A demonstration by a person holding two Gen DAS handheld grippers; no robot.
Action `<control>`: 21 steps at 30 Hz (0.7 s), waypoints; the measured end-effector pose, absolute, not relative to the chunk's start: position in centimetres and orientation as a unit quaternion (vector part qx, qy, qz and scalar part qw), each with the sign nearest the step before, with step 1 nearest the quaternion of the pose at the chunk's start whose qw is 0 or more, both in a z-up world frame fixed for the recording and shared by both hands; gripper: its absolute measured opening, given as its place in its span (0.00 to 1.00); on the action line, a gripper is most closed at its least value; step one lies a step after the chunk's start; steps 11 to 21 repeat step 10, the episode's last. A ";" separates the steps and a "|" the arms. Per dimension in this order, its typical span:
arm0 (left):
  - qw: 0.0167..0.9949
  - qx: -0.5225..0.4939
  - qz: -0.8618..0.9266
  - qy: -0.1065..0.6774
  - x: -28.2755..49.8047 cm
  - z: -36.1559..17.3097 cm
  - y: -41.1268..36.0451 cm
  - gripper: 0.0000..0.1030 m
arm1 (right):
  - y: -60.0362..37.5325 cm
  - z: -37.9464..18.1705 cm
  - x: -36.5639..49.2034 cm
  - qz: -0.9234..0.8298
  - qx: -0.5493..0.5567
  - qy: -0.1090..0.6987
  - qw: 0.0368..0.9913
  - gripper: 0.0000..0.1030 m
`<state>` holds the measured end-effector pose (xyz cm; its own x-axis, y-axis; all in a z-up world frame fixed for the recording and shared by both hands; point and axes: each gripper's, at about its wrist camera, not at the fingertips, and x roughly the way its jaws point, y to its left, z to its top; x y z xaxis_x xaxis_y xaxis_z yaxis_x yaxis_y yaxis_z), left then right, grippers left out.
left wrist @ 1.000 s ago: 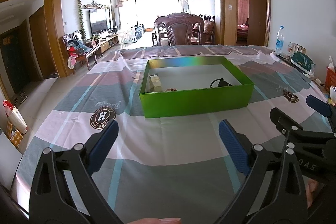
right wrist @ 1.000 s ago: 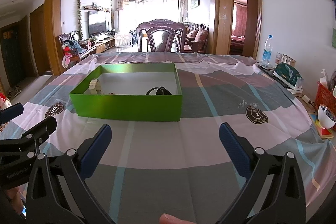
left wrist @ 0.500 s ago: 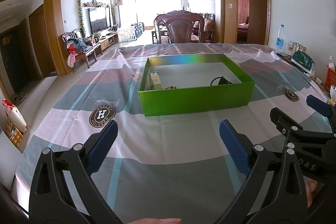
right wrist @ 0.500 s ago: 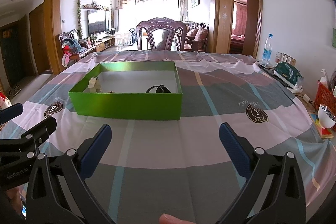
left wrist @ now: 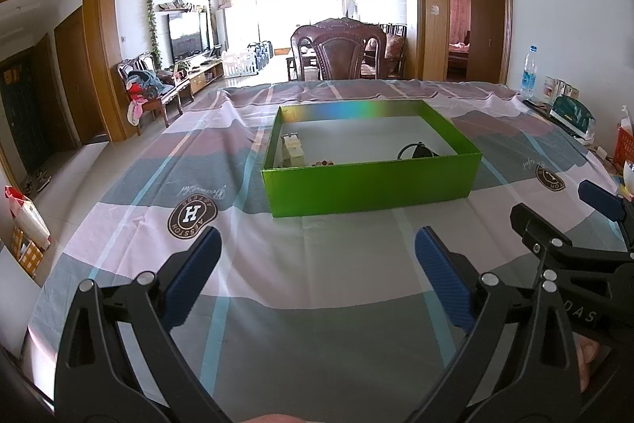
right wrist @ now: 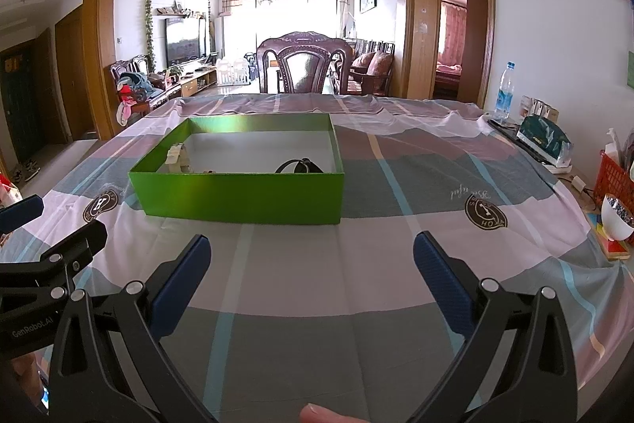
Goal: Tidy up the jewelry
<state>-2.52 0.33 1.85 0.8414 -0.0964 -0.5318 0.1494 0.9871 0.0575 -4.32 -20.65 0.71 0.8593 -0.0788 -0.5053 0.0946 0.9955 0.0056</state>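
Both grippers hang low over the near part of the cloth-covered worktop (left wrist: 317, 288), side by side, each with its jaws spread wide and nothing between them: the left gripper (left wrist: 317, 276) and the right gripper (right wrist: 311, 274).

The jewelry lies inside the green box (left wrist: 370, 185), which stands farther along the worktop, open at the top. At its left wall stands a small pale stack of boxes (left wrist: 292, 151); just right of that, against the near wall, a few small reddish beads (left wrist: 323, 163) peek over the rim; toward the right side lies a dark looped band (right wrist: 299, 165), perhaps a bracelet or watch, too low behind the wall to tell.

Whether the pieces are sorted or only gathered there cannot be settled from here. Any reach into the box would do best coming over the near wall from above, jaws released, since that wall hides much of the floor and the beads sit tight against it.
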 end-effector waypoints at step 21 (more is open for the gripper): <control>0.958 0.047 -0.063 0.276 -2.4 1.6 0.4 0.95 | -20.5 0.5 -4.3 -0.045 0.015 0.262 0.964 0.97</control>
